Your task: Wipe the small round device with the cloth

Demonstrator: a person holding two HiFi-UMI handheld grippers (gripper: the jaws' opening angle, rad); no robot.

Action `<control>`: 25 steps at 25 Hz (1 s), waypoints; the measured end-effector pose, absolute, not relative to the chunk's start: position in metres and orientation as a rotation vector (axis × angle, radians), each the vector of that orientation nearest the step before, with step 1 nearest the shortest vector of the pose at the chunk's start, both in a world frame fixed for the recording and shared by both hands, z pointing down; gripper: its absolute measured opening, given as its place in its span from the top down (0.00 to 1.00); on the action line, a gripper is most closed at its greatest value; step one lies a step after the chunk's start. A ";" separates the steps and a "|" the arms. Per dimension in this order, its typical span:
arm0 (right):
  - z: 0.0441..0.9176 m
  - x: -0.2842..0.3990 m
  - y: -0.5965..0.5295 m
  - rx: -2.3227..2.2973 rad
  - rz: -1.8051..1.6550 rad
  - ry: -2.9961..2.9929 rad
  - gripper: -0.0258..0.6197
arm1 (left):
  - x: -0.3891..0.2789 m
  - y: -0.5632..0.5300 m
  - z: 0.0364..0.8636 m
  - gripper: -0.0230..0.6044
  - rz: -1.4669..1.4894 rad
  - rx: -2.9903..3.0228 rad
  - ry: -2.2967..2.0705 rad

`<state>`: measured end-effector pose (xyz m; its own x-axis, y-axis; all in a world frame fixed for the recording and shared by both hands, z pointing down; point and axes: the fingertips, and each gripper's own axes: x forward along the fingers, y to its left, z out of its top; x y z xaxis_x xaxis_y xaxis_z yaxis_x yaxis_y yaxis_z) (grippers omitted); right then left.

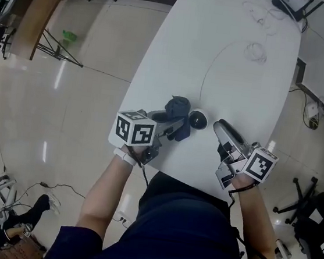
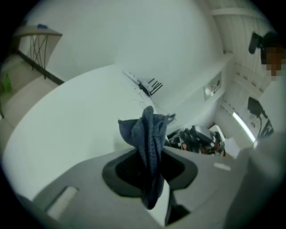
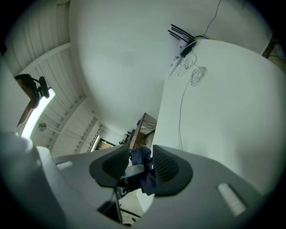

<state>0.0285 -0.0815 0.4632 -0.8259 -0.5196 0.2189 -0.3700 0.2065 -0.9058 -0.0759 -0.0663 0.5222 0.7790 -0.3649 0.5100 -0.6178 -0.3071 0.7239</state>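
Note:
The small round black device (image 1: pixel 198 120) sits on the white table (image 1: pixel 217 62) near its front edge. A dark blue cloth (image 1: pixel 177 111) hangs bunched just left of the device, and my left gripper (image 1: pixel 169 122) is shut on it. In the left gripper view the cloth (image 2: pixel 149 134) is pinched between the jaws of the left gripper (image 2: pixel 149 169) and sticks up past them. My right gripper (image 1: pixel 218 127) hovers just right of the device, apart from it. In the right gripper view the right gripper (image 3: pixel 140 167) has its ribbed pads apart, and the cloth (image 3: pixel 142 157) shows beyond the gap.
A router with antennas (image 1: pixel 291 4) and loose coiled cables (image 1: pixel 255 51) lie at the table's far end. A thin cable (image 1: pixel 214 59) runs down toward the device. An office chair (image 1: pixel 316 212) stands right of the table; a wooden shelf frame (image 1: pixel 54 1) is far left.

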 end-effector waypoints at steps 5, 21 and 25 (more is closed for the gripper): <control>0.470 0.027 -0.083 -0.871 -1.716 2.294 0.71 | -0.072 -0.060 0.564 0.80 0.346 1.818 -0.669; 0.459 0.043 -0.064 -0.921 -1.627 2.354 0.72 | -0.077 -0.068 0.563 0.80 0.418 1.818 -0.807; 0.456 0.048 -0.064 -0.947 -1.605 2.358 0.72 | -0.080 -0.068 0.516 0.80 0.579 2.059 -0.892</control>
<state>0.0484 -0.0636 0.4555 -0.7929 -0.5649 0.2283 -0.4196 0.2346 -0.8769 -0.0799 -0.0681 0.5157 0.6462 -0.3912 0.6553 -0.7578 -0.4302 0.4905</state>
